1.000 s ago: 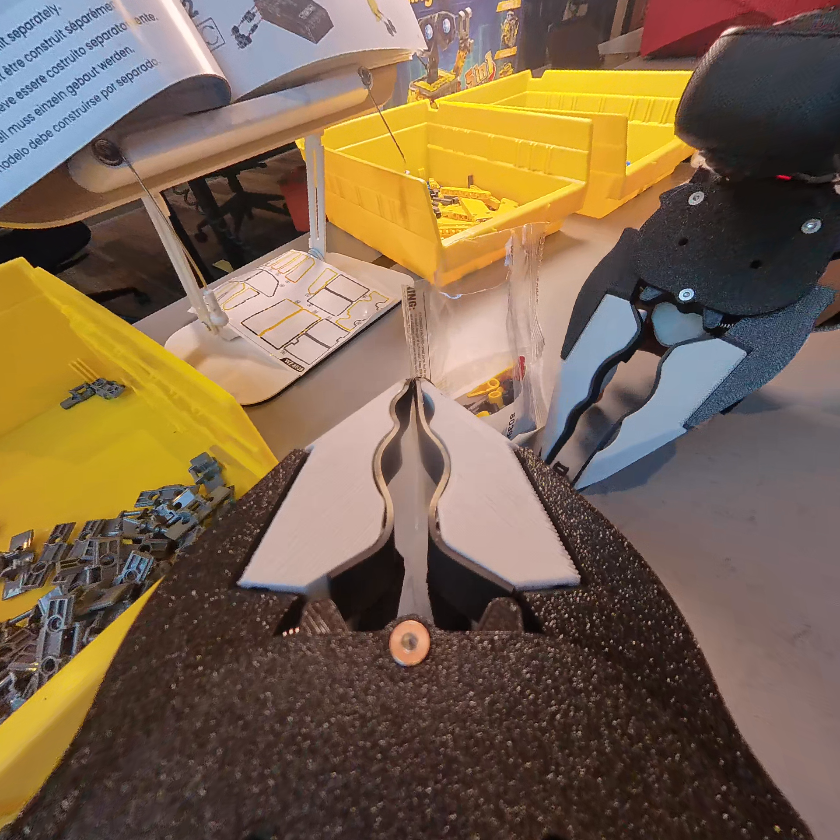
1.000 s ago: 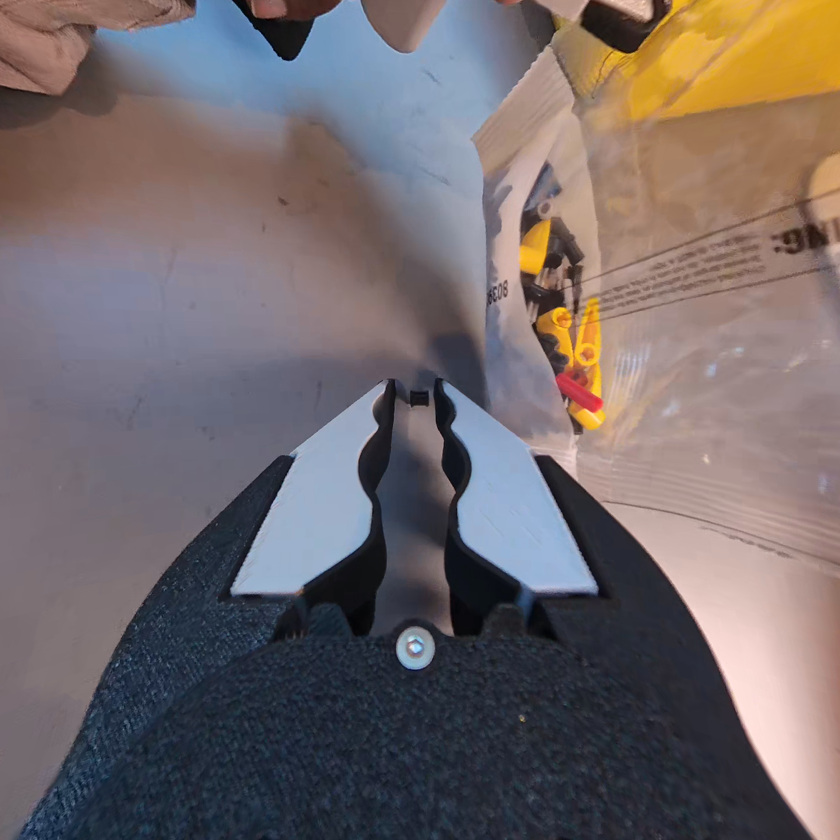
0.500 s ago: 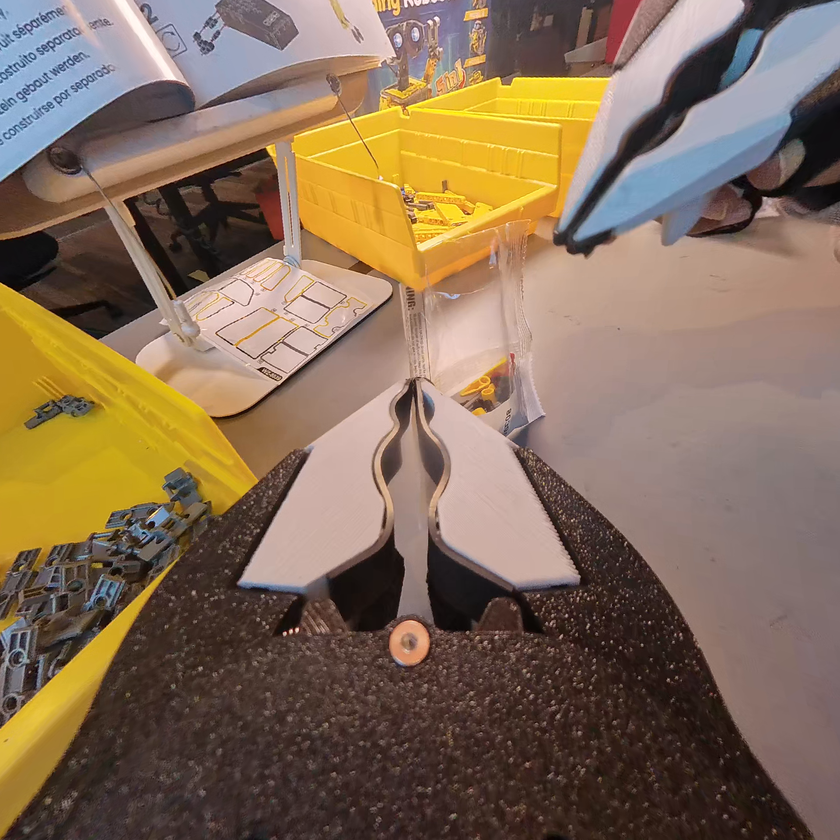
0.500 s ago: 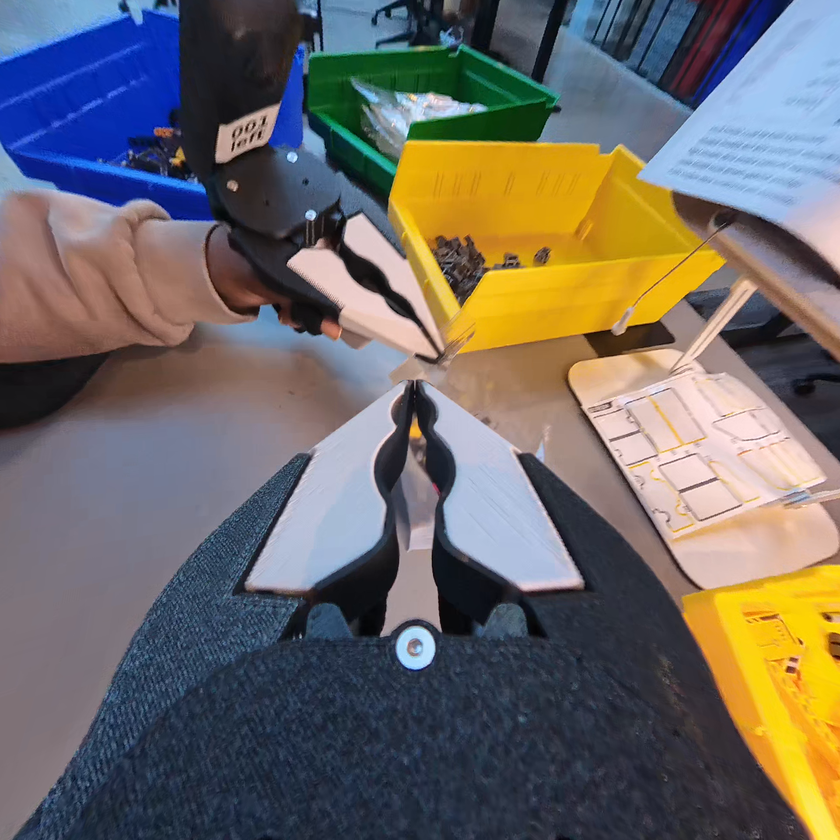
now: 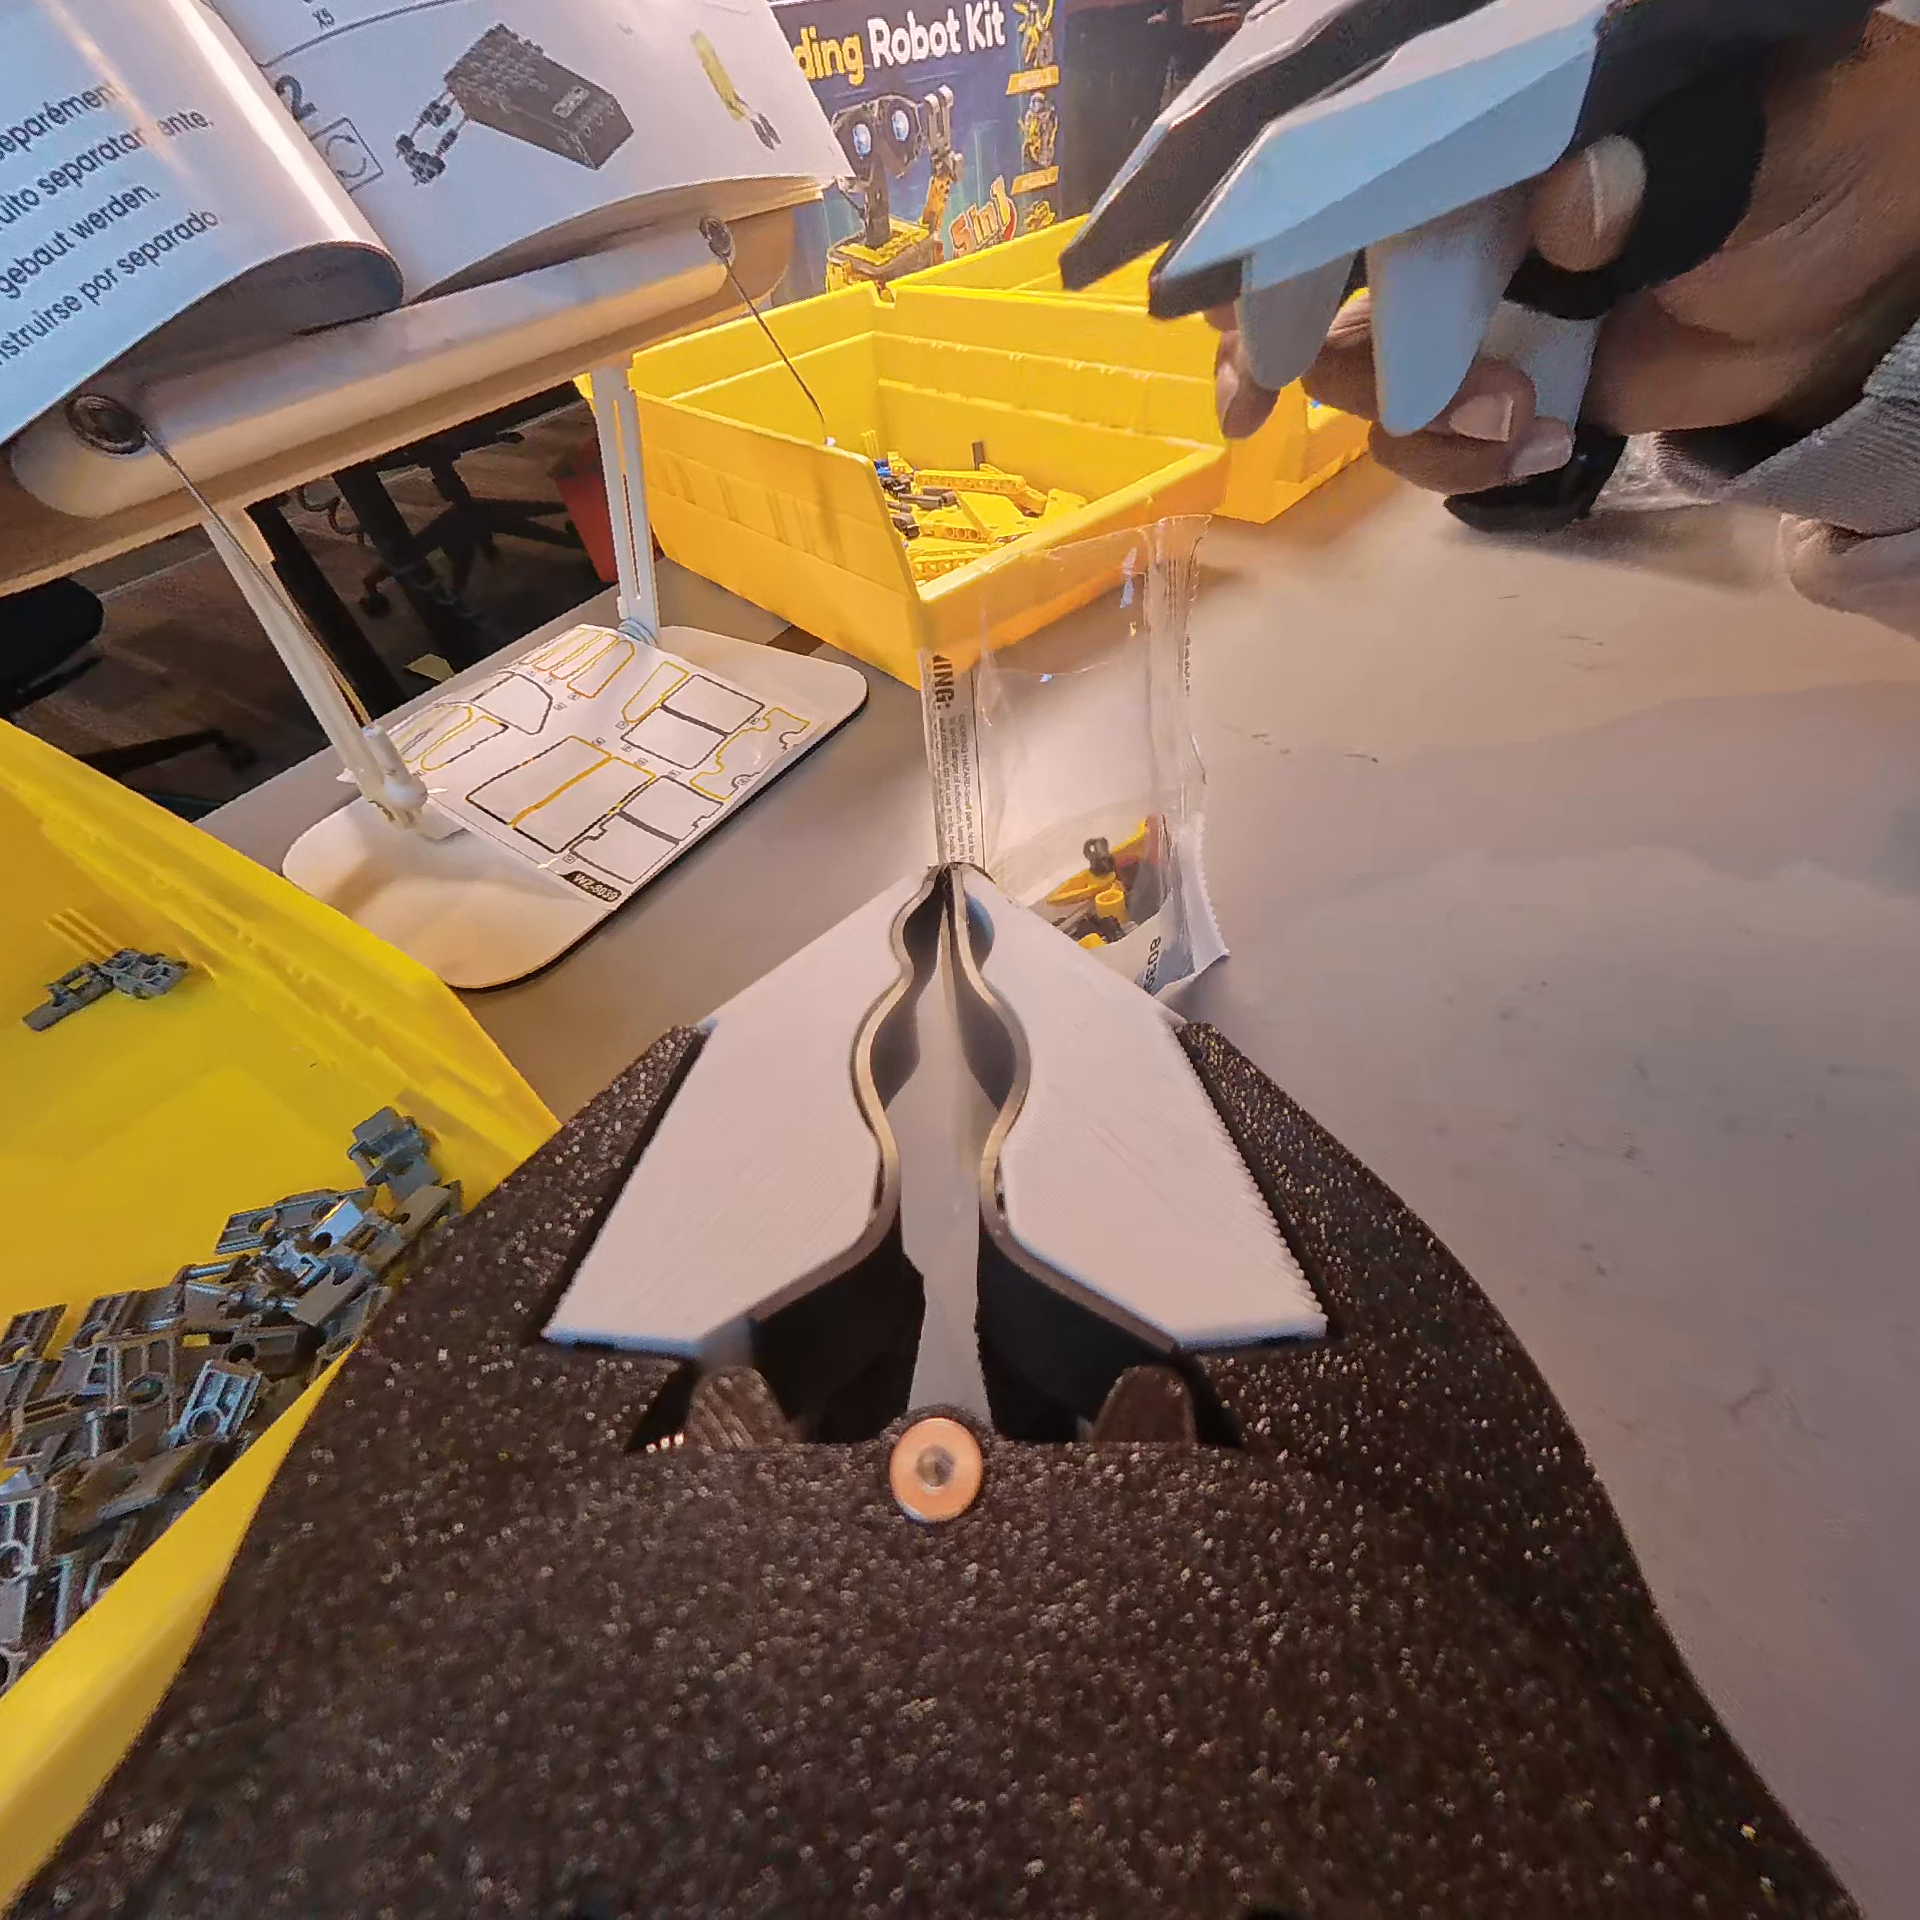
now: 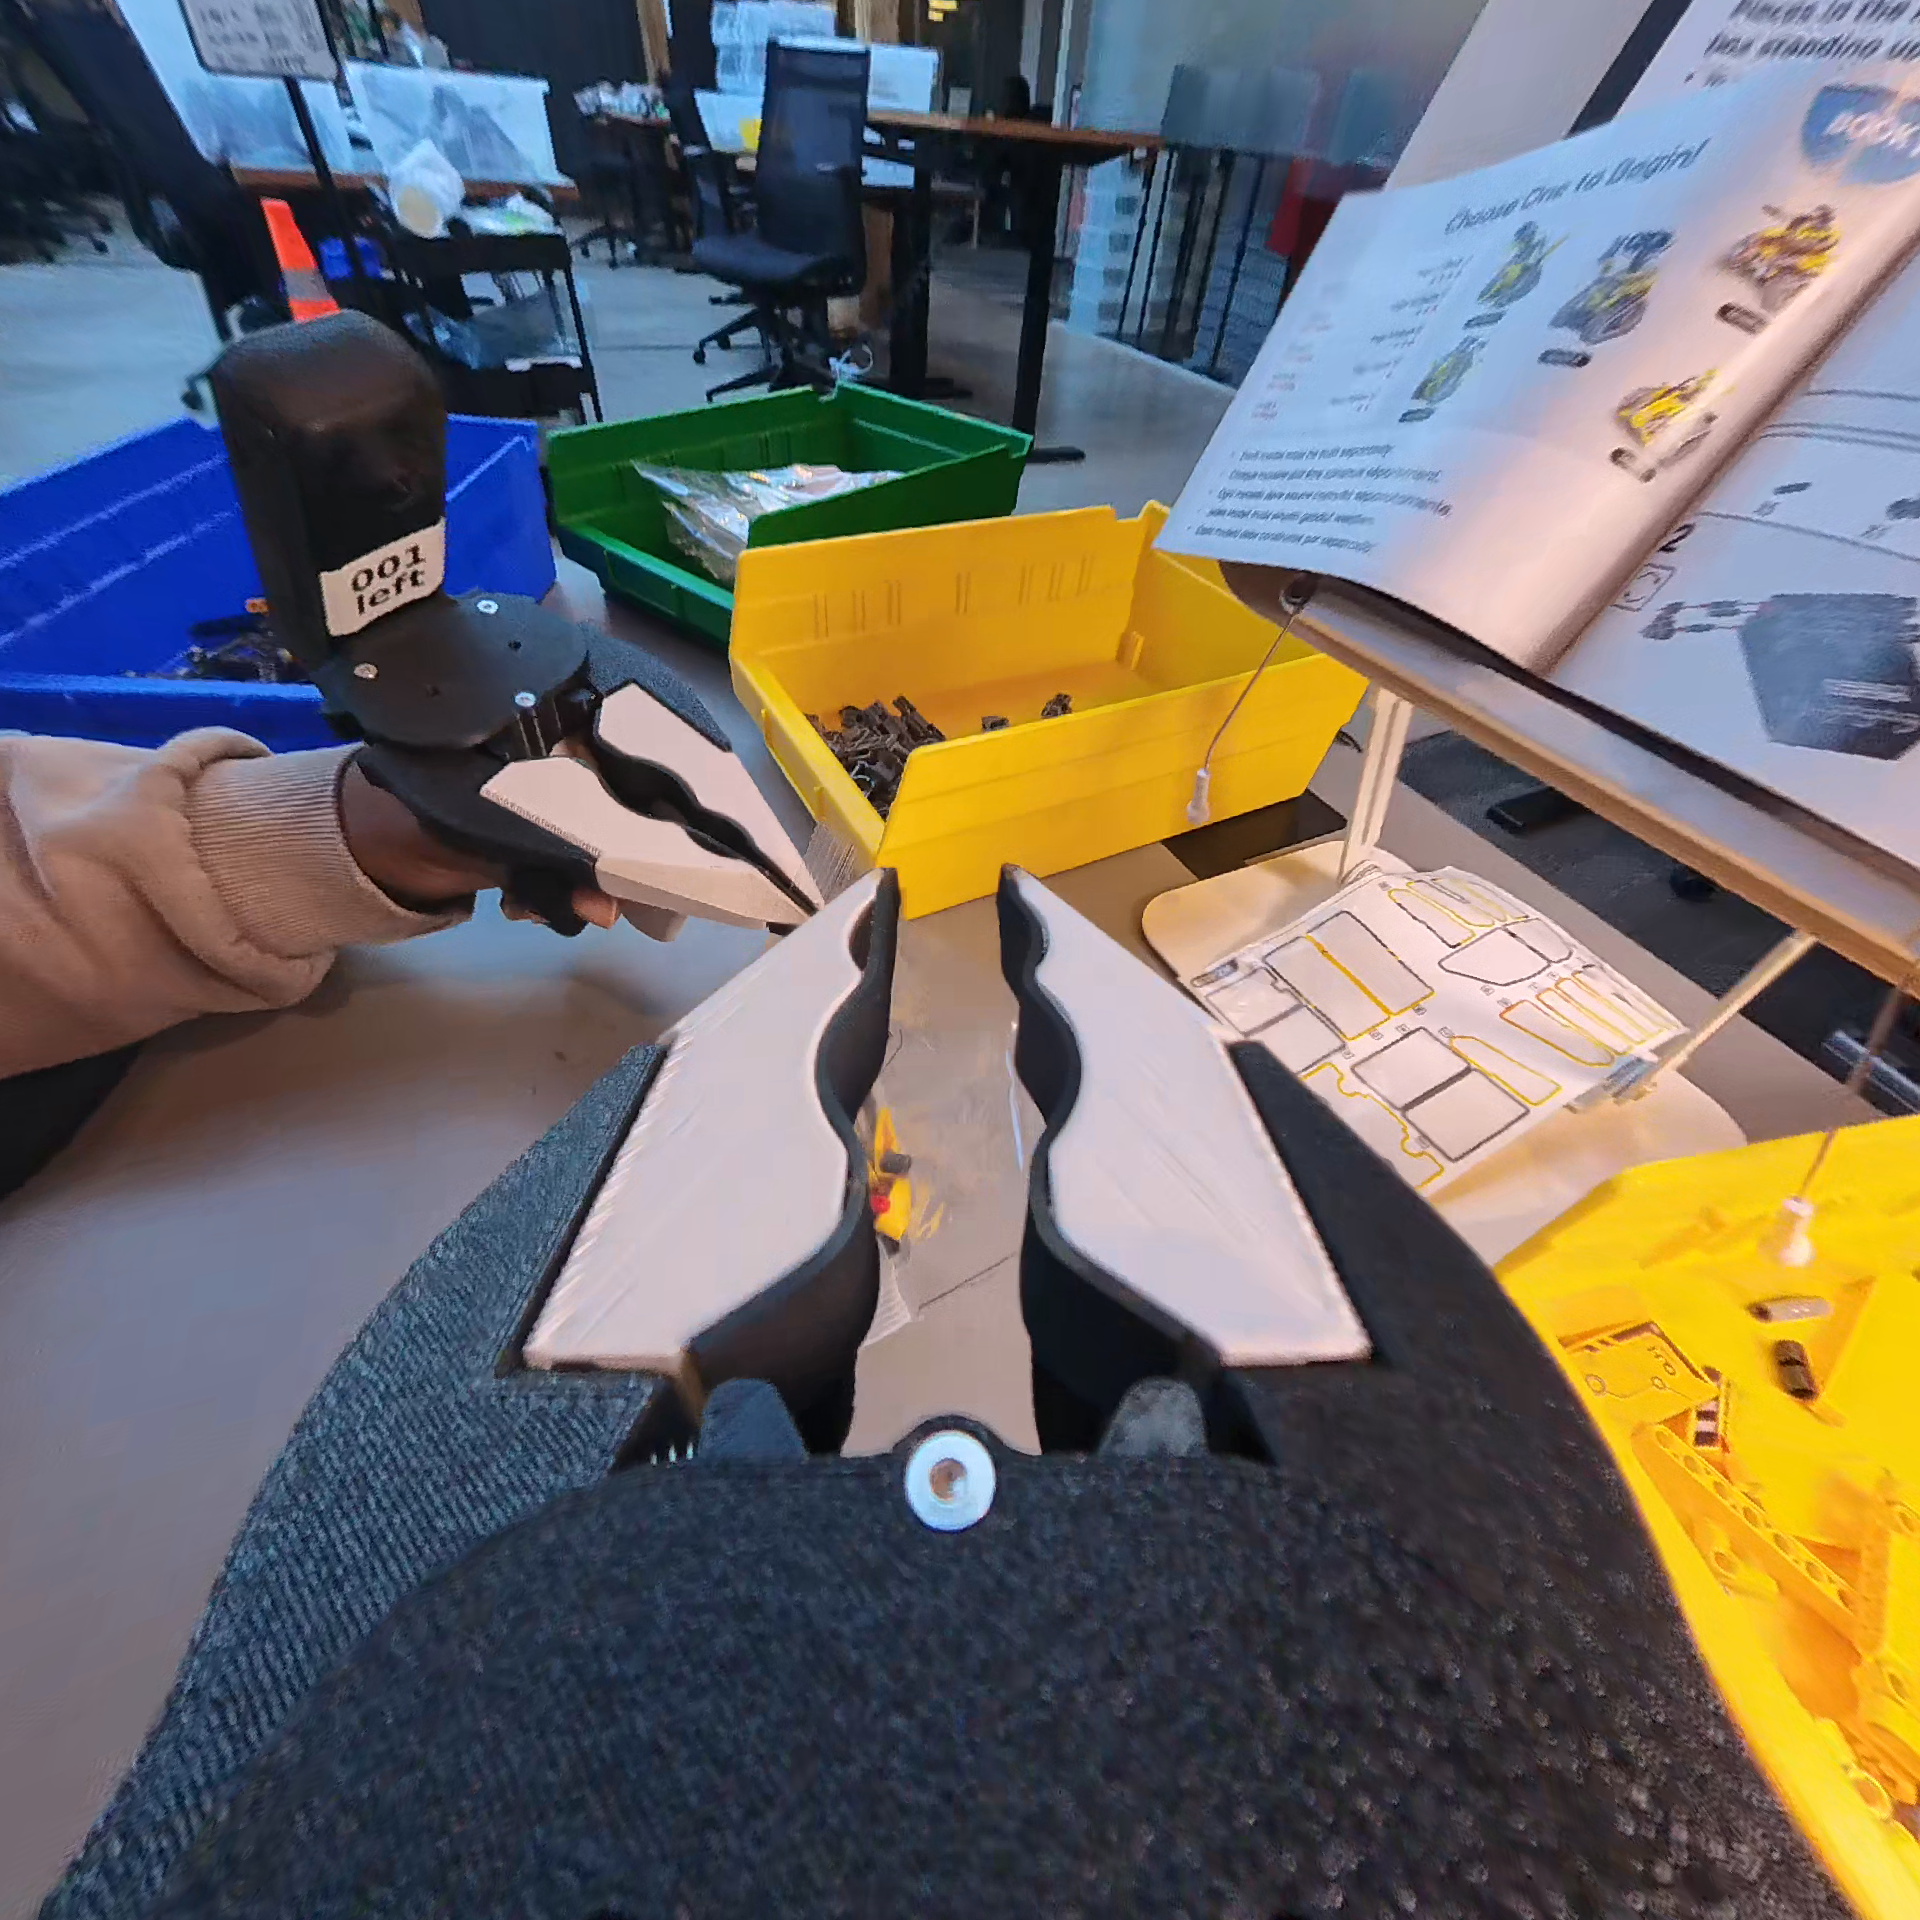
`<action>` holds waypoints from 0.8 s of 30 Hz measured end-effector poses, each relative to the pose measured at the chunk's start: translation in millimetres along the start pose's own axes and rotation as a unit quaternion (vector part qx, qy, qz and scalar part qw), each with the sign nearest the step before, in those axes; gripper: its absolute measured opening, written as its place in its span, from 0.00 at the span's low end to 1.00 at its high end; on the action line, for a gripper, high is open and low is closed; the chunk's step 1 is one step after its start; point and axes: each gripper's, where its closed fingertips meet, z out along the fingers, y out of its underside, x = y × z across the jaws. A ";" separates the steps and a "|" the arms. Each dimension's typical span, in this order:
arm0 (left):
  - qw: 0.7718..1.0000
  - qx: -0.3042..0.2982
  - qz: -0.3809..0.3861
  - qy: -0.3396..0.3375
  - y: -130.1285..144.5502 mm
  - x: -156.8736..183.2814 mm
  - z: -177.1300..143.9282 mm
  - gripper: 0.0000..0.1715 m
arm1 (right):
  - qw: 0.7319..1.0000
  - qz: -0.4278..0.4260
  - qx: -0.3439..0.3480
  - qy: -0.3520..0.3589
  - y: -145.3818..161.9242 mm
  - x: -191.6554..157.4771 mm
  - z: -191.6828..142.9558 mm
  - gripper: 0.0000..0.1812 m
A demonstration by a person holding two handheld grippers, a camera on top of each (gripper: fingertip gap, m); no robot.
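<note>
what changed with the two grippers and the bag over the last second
The right gripper lifted off the table, where its tips were low beside the clear bag, rose above it, closed briefly, and now has its jaws apart over the bag. The left gripper stayed shut on the bag's edge, holding it upright. The yellow bins and booklet stand did not move.

In the left wrist view, the right tongs (image 5: 1117, 281) at one o'clock are cut off by the top edge, and the open booklet (image 5: 312, 156) at eleven o'clock runs past the corner. The clear bag (image 5: 1081, 748) has its lower corner hidden behind the left tongs (image 5: 948, 875). In the right wrist view, the bag's small pieces (image 6: 891, 1195) are blurred, and the far desks (image 6: 935, 135) at twelve o'clock are too small to make out.
</note>
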 end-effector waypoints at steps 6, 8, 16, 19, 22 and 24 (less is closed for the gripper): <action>1.000 0.006 -0.012 0.007 -0.1 0.3 -0.2 0.00 | 0.999 0.016 -0.027 0.014 42.8 6.9 -28.2 0.19; 1.000 0.012 -0.014 0.015 -1.2 2.5 -0.3 0.00 | 0.998 0.034 -0.049 0.009 69.1 5.3 -27.2 0.21; 0.996 -0.004 -0.022 0.081 4.1 18.4 -6.2 0.00 | 0.995 0.045 -0.040 -0.085 83.5 -9.2 -21.6 0.00; 0.989 -0.023 -0.035 0.143 11.1 35.6 -8.1 0.00 | 0.994 0.024 -0.037 -0.100 77.8 -15.3 -36.0 0.00; 0.982 -0.071 -0.029 0.173 33.0 49.8 -3.2 0.00 | 0.991 -0.002 -0.091 -0.102 100.9 -23.0 -39.2 0.00; 0.979 -0.081 -0.020 0.188 35.0 57.0 -4.5 0.00 | 0.987 -0.005 -0.112 -0.114 112.8 -28.3 -39.7 0.00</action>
